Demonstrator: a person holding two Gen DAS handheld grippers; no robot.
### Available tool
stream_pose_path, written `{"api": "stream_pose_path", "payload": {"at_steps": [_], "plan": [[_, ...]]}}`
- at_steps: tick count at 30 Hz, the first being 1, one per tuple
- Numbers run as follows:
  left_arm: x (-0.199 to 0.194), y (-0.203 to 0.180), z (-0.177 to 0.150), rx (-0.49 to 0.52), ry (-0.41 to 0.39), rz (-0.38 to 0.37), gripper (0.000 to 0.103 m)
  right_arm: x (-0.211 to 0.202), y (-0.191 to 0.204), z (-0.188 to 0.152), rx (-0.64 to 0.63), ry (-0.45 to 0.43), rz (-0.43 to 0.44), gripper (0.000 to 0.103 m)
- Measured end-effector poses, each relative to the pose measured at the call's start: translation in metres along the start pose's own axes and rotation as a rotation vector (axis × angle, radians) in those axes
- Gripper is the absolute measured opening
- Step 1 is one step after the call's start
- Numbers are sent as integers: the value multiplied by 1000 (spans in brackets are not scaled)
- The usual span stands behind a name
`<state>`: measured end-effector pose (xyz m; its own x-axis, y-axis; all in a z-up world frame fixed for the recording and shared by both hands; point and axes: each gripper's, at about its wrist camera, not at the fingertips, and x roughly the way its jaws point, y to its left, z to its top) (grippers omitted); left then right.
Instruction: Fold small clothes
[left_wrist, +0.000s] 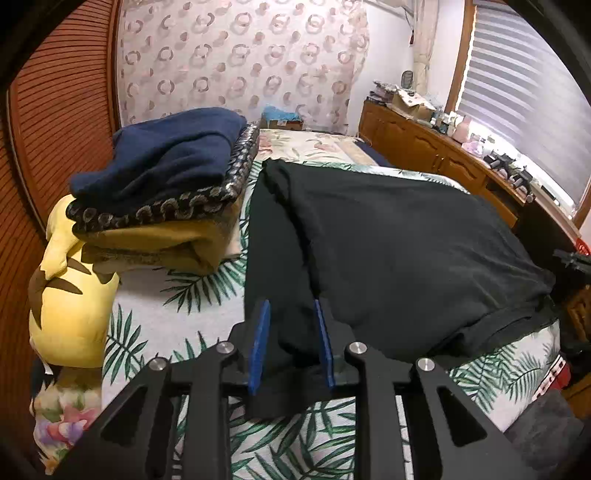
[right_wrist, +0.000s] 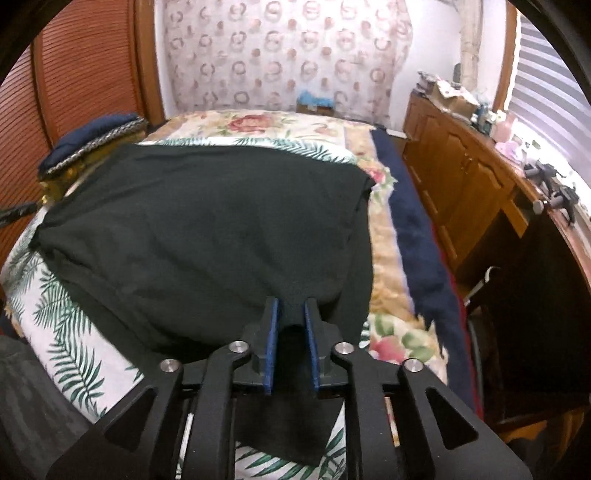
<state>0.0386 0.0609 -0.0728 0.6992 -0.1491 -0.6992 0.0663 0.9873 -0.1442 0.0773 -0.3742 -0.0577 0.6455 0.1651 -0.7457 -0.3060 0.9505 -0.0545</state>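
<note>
A black garment (left_wrist: 406, 258) lies spread over the middle of the bed (left_wrist: 155, 317), on a white cover printed with green palm leaves. Its near edge hangs toward the foot of the bed, and both hand-held grippers are at that edge.

The left hand-held gripper (left_wrist: 291, 314) has its blue pads parted a little, with a fold of the black cloth running between them; the cloth looks slack there, and the pads do not seem to pinch it, so the grip looks released. The right hand-held gripper (right_wrist: 291, 310) stands the same way at the other near corner: a narrow gap, a tongue of black cloth (right_wrist: 207, 229) in the gap and drooping below the jaws, no clear squeeze on it.

To the left of the garment, just beside it, sits a stack of folded clothes (left_wrist: 162, 177): a navy piece on top, a dark patterned one under it, mustard yellow below. A yellow plush toy (left_wrist: 70, 302) leans against the stack. A wooden dresser (left_wrist: 424, 147) runs along the window wall.
</note>
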Motion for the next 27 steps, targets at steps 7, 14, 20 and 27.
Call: {"api": "stream_pose_path", "payload": {"at_steps": [7, 14, 20, 27], "plan": [[13, -2, -11, 6, 38, -2, 30, -4, 8, 14, -10, -88, 5, 59], [33, -3, -20, 5, 98, 27, 33, 38, 34, 13, -4, -69, 90, 64], [35, -6, -21, 28, 91, 55, 37, 62, 52, 5, -21, -49, 94, 64], [38, 5, -22, 1, 69, 91, 52, 63, 51, -4, 0, -62, 88, 65]]}}
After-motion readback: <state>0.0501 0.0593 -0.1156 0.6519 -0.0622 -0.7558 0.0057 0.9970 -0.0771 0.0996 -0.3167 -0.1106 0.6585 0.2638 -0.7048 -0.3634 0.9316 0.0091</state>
